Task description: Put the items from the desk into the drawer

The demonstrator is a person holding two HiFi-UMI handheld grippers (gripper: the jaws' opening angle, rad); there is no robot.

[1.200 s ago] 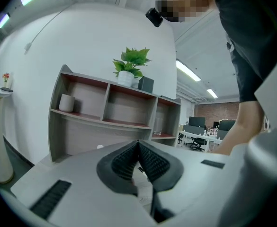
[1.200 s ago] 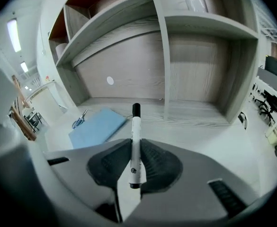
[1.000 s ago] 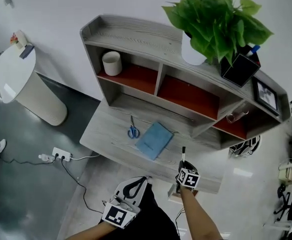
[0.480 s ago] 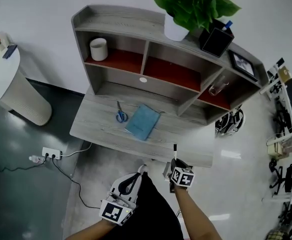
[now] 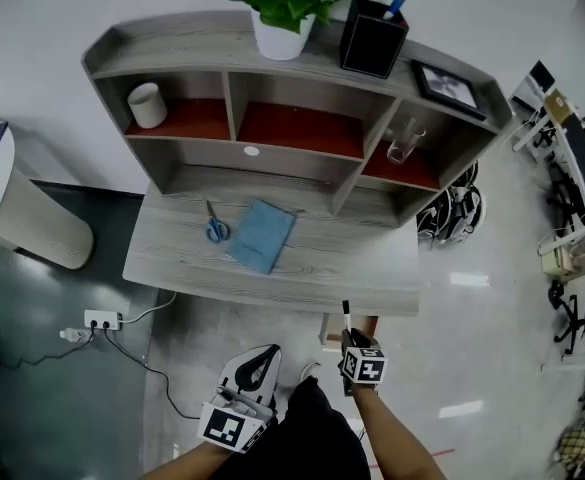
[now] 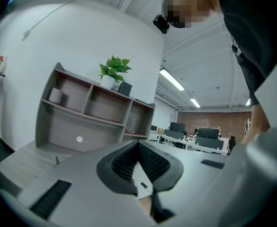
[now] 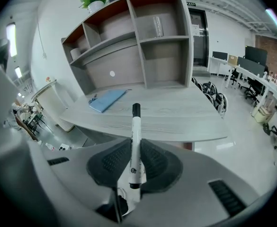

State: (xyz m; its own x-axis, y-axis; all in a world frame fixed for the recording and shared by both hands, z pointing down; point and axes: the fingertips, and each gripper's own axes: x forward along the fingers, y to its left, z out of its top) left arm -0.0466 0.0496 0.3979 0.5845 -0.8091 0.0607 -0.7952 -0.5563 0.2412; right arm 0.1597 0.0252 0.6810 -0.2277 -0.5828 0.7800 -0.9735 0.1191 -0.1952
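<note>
off the desk's (image 5: 357,268) front edge, near its right front corner, the right gripper (image 5: 348,334) hung in the air with its jaws closed on a marker (image 5: 346,314). in the right gripper view the marker (image 7: 135,141) stood straight up between the two black pads, white barrel pinched on both sides, black cap out past the jaw tips and pointing at the desk's (image 7: 176,112) front edge. the left gripper (image 5: 260,358) was lower and to the left, well clear of the front edge, over the floor. in the left gripper view its jaws met at the tips (image 6: 139,146) with nothing between them.

on the desk's left half, about midway between back and front edges, lay scissors (image 5: 215,230) with blue handles. a blue notebook (image 5: 263,235) lay just to their right, turned at a slant to the edges. the same notebook (image 7: 107,100) showed in the right gripper view toward the far left of the top. the right half of the desk was bare wood.

along the back edge rose a shelf unit (image 5: 302,118) with red inner floors. a white cup (image 5: 147,105) sat in its left bay and a glass (image 5: 404,144) in its right one. on top stood a plant (image 5: 282,3), a black holder (image 5: 372,38) and a frame (image 5: 448,84). a power strip (image 5: 102,320) lay on the floor beyond the left front corner.
</note>
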